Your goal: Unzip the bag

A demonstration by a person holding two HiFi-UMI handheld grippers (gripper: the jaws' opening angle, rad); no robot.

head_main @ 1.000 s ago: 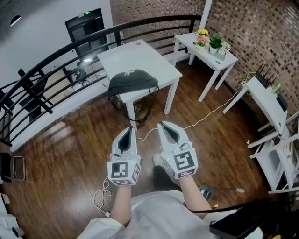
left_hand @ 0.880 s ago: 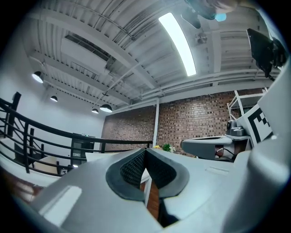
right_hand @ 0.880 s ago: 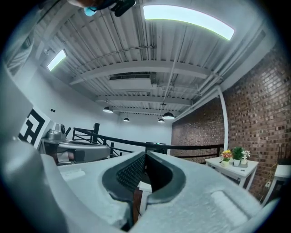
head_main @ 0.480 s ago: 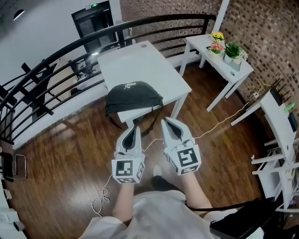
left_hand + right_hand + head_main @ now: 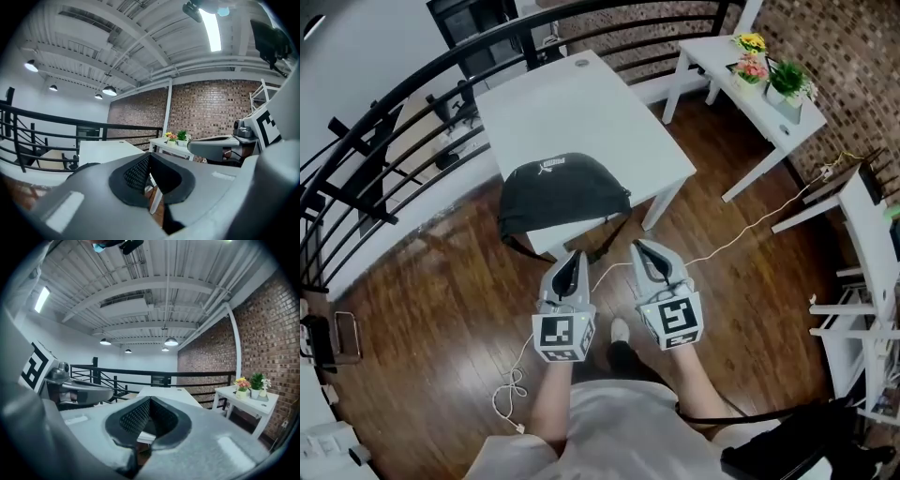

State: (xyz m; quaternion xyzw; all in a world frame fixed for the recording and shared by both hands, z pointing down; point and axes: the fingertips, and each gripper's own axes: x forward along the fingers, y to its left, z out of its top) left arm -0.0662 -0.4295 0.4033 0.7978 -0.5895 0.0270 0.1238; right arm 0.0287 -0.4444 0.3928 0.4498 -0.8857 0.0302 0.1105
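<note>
Bag [image 5: 562,192], frame centre: black matt cloth. Table [image 5: 581,103], upper centre: smooth white top. Floor [image 5: 422,309]: glossy dark wood planks.

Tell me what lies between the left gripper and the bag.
In the head view, only the white table's bare near corner separates left gripper from bag.

The bag [image 5: 562,192] is lying on the table's [image 5: 581,103] near corner. The left gripper [image 5: 573,256] and right gripper [image 5: 640,247] are hanging side by side just before it. Plants [image 5: 787,80] are standing on a side table [image 5: 766,111] off to the right.
</note>
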